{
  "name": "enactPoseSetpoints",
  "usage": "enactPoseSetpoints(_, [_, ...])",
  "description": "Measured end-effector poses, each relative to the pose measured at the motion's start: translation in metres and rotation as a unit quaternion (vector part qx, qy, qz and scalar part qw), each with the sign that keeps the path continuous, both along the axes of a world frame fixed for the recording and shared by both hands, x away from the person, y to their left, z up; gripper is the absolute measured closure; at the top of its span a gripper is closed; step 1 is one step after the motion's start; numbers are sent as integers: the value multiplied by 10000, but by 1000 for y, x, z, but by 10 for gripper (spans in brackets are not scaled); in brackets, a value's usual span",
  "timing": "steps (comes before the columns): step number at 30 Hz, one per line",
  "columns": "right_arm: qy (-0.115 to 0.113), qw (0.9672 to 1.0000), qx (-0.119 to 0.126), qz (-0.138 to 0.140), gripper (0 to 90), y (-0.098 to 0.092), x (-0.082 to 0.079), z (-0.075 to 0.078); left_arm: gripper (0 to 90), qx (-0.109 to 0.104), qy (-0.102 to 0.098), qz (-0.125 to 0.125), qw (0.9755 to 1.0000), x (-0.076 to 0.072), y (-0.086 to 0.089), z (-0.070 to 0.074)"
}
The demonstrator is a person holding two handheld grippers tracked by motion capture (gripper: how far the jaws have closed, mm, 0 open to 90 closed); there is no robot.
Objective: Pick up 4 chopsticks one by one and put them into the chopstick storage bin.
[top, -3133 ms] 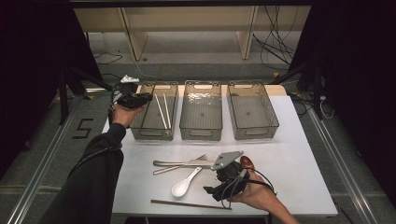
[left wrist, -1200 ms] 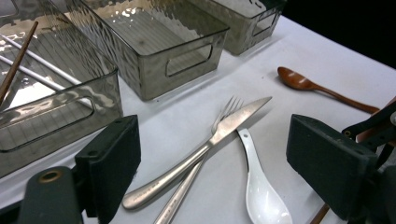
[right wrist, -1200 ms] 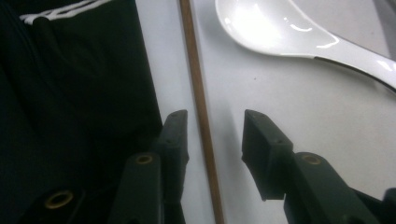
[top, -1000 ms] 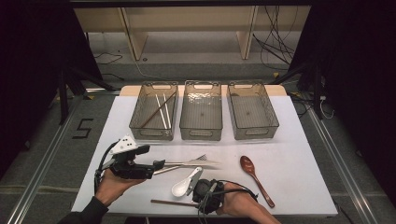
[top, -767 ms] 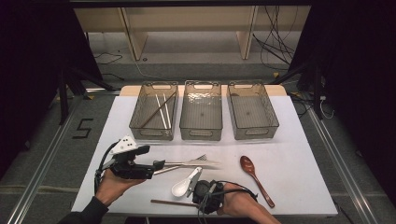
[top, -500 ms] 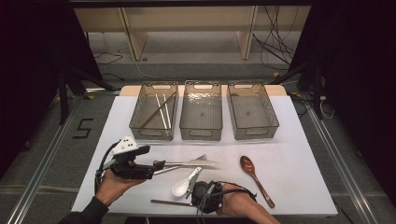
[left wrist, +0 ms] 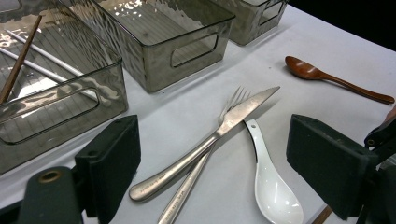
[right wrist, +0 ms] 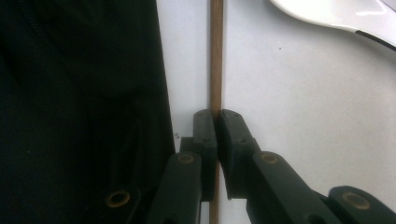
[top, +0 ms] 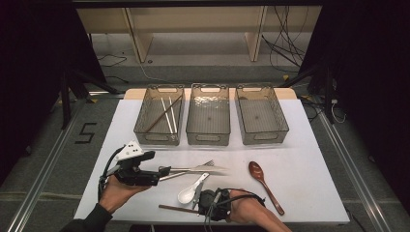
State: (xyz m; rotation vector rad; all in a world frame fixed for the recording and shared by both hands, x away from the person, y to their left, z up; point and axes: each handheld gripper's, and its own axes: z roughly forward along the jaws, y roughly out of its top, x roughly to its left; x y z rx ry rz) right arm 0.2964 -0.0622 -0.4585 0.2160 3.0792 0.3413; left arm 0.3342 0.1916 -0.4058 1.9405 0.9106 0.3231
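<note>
Brown chopstick lies flat on white table at near edge, just below white ceramic spoon. My right tongs have just been closing, now pinched on the stick; pads pressed on either side of it, stick runs straight out between them. In high view right tongs sit low over near edge, stick poking out toward the left.

Left tongs spread wide, nothing between jaws, held just above the table and aimed at the cutlery pile. Left hand near front-left corner.

Ahead of left jaws: knife lies across fork, touching; white spoon just beside them, handle tip near knife blade. Wooden spoon well apart, to the right.

Far side: 3 clear bins in a row. Left bin holds 2 white chopsticks + 1 brown one. Mid bin and right bin beside it.
</note>
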Motion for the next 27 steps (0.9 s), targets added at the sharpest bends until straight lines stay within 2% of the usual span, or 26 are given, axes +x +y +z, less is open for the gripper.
enactPoseSetpoints(2, [33, 10000, -39, 28, 862, -1, -1, 1, 174, 16, 7, -1, 10000, 0, 0, 0])
enactPoseSetpoints(6, [-47, 9999, -47, 85, 863, -3, -1, 2, 176, 48, -2, -22, 10000, 0, 0, -1])
enactPoseSetpoints(10, [-44, 9998, 145, 108, 863, -5, 0, 6, 178, 94, -12, -100, 9999, -1, -2, -1])
enactPoseSetpoints(12, [-41, 9996, 252, 118, 863, -7, 1, 8, 183, 156, -21, -220, 9996, -2, -4, 0])
enactPoseSetpoints(13, [-2, 9996, 266, 102, 863, -7, 1, 10, 184, 179, 6, -275, 9995, -3, -6, -1])
enactPoseSetpoints(14, [-84, 9994, 276, 169, 863, -8, 2, 11, 184, 238, 67, -375, 9990, -3, -8, -2])
enactPoseSetpoints(15, [-69, 9994, 322, 128, 864, -9, 2, 12, 185, 295, 95, -447, 9985, -3, -10, -3])
enactPoseSetpoints(18, [-63, 9995, 296, 115, 863, -10, 1, 13, 191, 495, 179, -679, 9963, -6, -18, -8])
enactPoseSetpoints(21, [-25, 9996, 286, 44, 864, -10, 1, 15, 201, 694, 251, -1011, 9921, -10, -27, -11])
enactPoseSetpoints(22, [-130, 9992, 348, 126, 864, -10, 2, 15, 201, 720, 283, -1069, 9913, -11, -29, -12])
enactPoseSetpoints(27, [-155, 9988, 446, 141, 864, -11, 2, 20, 208, 862, 387, -1431, 9852, -16, -38, -15])
